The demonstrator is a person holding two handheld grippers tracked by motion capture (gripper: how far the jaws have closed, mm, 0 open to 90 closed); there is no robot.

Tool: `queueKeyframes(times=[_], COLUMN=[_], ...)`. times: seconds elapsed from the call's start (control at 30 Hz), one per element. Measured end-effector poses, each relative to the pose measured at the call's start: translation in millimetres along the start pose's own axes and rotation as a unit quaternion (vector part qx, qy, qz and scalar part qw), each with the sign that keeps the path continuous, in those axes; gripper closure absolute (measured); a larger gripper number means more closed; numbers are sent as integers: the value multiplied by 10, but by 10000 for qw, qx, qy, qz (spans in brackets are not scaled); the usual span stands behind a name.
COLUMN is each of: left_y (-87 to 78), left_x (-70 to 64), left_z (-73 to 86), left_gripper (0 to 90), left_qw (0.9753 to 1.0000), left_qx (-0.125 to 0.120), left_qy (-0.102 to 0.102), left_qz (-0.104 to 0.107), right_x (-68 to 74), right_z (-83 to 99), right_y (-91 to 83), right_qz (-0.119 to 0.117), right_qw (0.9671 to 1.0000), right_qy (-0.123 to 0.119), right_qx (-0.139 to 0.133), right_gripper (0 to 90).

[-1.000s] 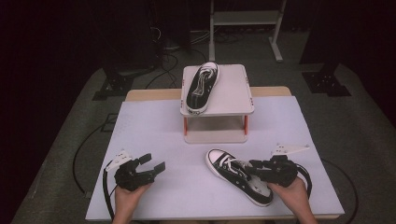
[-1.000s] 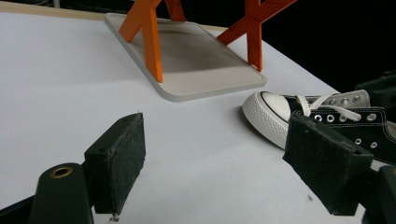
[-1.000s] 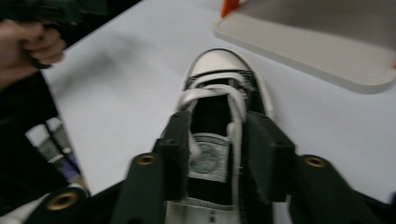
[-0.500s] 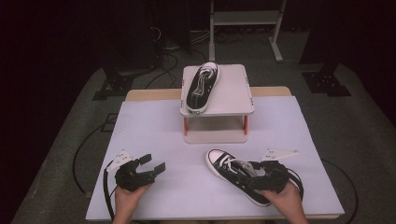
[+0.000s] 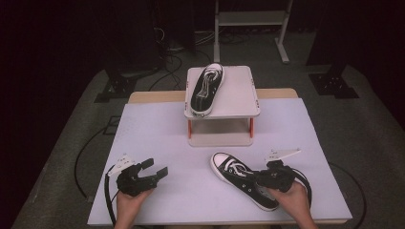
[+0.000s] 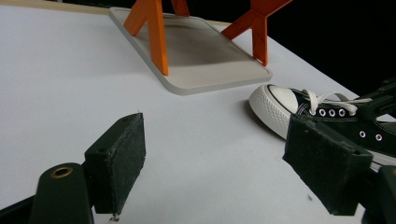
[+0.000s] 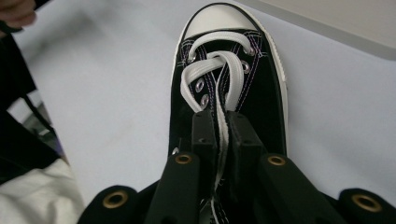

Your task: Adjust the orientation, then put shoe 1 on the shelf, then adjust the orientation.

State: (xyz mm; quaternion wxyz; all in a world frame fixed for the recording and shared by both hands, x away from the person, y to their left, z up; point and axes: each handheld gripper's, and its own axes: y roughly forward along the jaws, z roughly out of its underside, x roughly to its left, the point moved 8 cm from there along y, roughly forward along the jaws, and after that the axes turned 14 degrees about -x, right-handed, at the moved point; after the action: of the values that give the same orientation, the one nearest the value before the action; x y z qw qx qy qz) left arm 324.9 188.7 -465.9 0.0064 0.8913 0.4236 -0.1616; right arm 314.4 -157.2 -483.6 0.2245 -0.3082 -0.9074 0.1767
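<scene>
Right gripper view shows our right gripper (image 7: pixel 219 135) clamped on the white laces (image 7: pixel 223 122) of the black sneaker (image 5: pixel 243 180) lying near the worktop's (image 5: pixel 153 129) front edge. Our left gripper (image 5: pixel 155 171) rests near the front-left corner, jaws spread wide. We see a second sneaker (image 5: pixel 206 89) atop the small stand (image 5: pixel 239 95) at the rear edge.

From my seat, my right gripper (image 5: pixel 263 177) hides the near sneaker's (image 5: pixel 237 174) heel; in my left gripper view that heel runs off at 3 o'clock.
</scene>
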Motion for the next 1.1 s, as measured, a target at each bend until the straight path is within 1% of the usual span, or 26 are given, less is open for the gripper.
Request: queueKeyframes(times=[0.03, 0.07, 0.1, 0.13, 0.17, 0.2, 0.33, 0.4, 0.47, 0.5, 0.57, 0.67, 0.87, 1.1], left_y=[0, 1, 3, 3, 4, 4, -5, -16, -20, -20, -22, -20, -27, -31], left_x=[-1, -1, 0, 3, 5, 7, 18, 32, 46, 51, 58, 57, 44, 45], left_z=[-1, -2, -2, 0, 1, 2, -7, -14, -16, -18, -17, -15, -20, -14], left_gripper=[202, 202, 202, 202, 202, 202, 202, 202, 202, 202, 202, 202, 203, 202], left_qw=[10000, 10000, 10000, 10000, 10000, 10000, 10000, 10000, 10000, 9999, 9999, 9999, 10000, 10000], left_qx=[-6, -8, -5, 0, 1, 1, -28, -47, -50, -60, -56, -55, -60, -59], left_qy=[-2, -5, -5, 5, 3, -8, -39, -36, -67, -80, -65, -77, -49, -47], left_qz=[-6, -4, -4, -3, -5, -5, -12, -37, -48, -56, -60, -53, -43, -54], right_x=[-4, 1, -1, 8, 10, 14, 5, 6, 14, 20, 26, 36, 26, 85], right_z=[-2, -6, -12, -16, -22, -27, -46, -60, -88, -105, -141, -196, -314, -490], right_y=[0, 1, -1, -1, 0, -2, -9, -6, -15, -24, -59, -115, -269, -467], right_qz=[-24, -19, 4, 38, 50, 63, 18, -105, -188, -237, -300, -328, -305, -313], right_qw=[10000, 10000, 10000, 9999, 9999, 9999, 9999, 9996, 9993, 9990, 9986, 9986, 9983, 9981], right_qy=[20, -24, -84, -73, -129, -108, 68, 221, 297, 375, 431, 422, 475, 456], right_qx=[15, 33, 49, 75, 78, 94, 117, 116, 119, 100, 107, 41, -105, -260], right_gripper=[835, 839, 841, 843, 844, 845, 847, 848, 849, 849, 849, 849, 848, 848])
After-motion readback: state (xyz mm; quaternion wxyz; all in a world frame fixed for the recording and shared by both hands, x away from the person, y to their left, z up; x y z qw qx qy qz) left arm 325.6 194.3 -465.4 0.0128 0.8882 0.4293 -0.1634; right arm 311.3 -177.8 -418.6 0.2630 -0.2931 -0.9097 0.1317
